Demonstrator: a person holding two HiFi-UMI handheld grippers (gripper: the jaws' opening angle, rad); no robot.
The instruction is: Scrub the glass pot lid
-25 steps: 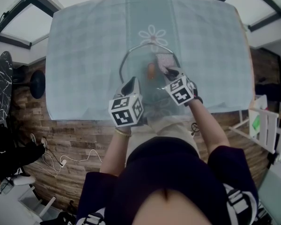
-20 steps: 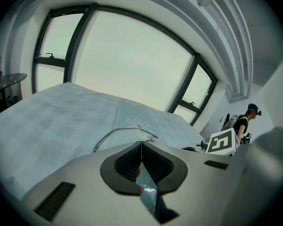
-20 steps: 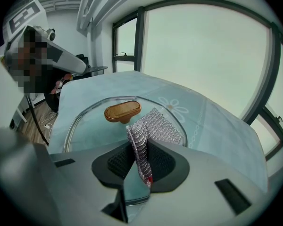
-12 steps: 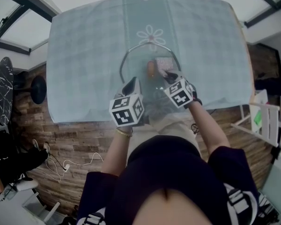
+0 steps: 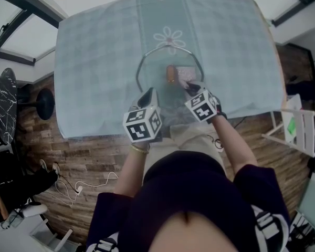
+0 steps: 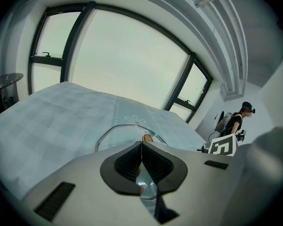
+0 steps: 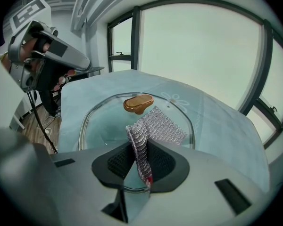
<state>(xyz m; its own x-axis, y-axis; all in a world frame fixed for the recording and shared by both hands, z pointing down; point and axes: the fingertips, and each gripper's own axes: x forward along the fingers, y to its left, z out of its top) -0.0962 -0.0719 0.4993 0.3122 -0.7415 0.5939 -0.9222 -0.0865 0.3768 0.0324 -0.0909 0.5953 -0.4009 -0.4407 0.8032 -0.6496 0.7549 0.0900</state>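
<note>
- The glass pot lid [image 5: 153,73] lies flat on the cloth-covered desk [image 5: 94,62], brown knob [image 5: 170,73] upward.
- I read the left gripper [image 6: 141,144] at the lid's near rim, fingers [image 6: 124,163] fully closed; I cannot tell whether they pinch the rim.
- The right gripper [image 7: 140,147] clamps a silver mesh scrubber [image 7: 162,124], which lies on the glass beside the knob.

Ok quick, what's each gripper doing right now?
Left gripper: shut, nothing clearly held.
Right gripper: shut on the mesh scrubbing cloth.
</note>
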